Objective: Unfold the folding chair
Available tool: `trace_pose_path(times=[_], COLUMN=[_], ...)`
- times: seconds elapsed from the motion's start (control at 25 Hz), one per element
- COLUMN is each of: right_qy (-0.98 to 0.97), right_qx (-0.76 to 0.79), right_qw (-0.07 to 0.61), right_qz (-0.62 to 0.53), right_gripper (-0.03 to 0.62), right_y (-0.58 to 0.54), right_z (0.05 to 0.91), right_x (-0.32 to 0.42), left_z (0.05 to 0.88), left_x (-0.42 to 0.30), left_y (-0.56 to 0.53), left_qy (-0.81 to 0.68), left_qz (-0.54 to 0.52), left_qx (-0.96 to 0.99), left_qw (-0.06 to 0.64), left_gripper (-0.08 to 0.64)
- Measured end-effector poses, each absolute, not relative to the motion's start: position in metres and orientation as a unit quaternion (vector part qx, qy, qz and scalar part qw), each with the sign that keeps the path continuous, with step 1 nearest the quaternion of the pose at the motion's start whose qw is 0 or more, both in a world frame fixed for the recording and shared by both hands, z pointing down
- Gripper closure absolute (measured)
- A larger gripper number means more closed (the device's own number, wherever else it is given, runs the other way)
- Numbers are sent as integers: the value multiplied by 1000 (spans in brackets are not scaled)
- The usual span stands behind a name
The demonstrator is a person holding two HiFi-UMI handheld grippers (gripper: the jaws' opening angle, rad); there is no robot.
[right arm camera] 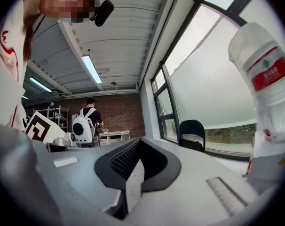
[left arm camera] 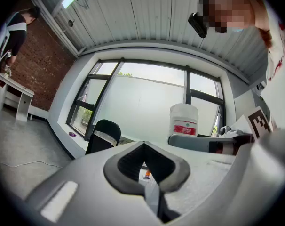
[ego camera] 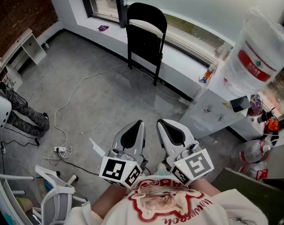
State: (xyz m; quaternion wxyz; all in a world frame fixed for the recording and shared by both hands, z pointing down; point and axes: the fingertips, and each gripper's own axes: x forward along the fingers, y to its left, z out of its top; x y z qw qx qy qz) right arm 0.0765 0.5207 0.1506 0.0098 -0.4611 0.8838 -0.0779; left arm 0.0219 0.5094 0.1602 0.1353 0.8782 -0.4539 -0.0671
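- The folding chair (ego camera: 145, 36) stands shut at the far side of the room. It props against the low white wall (ego camera: 177, 71) under the window, well apart from both grippers.
- The left gripper (ego camera: 133, 128) and the right gripper (ego camera: 169, 128) hang side by side close to the person's chest. Each has its jaws pressed together on nothing and points level toward the chair.
- The step in hand appears to be the approach, with no contact made yet. A white cable (ego camera: 81, 86) loops across the grey floor (ego camera: 100, 116) on the left of the way to the chair and is best stepped around.
- To do it well, both sets of jaws likely need to spread before reaching the frame. One gripper could steady the top of the backrest while the other draws the seat's edge outward and down.
- The chair is black throughout, with a rounded backrest and thin tube legs that stand close together. The seat looks tipped up flat against the back.
- The slim frame may slide on the smooth floor once pulled, so a firm hold up top seems wise.
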Motion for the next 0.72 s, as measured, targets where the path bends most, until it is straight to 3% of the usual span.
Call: trace_pose_path(times=[0.72], right_qy=[883], right_qx=[-464], right_qw=[7], right_qz=[-74], right_gripper=[569], right_y=[521], right_z=[152], right_x=[65], left_z=[162], left_x=[13], left_y=[509], left_qy=[-446], left_qz=[-75], left_qx=[882], left_qw=[135], left_gripper=[560])
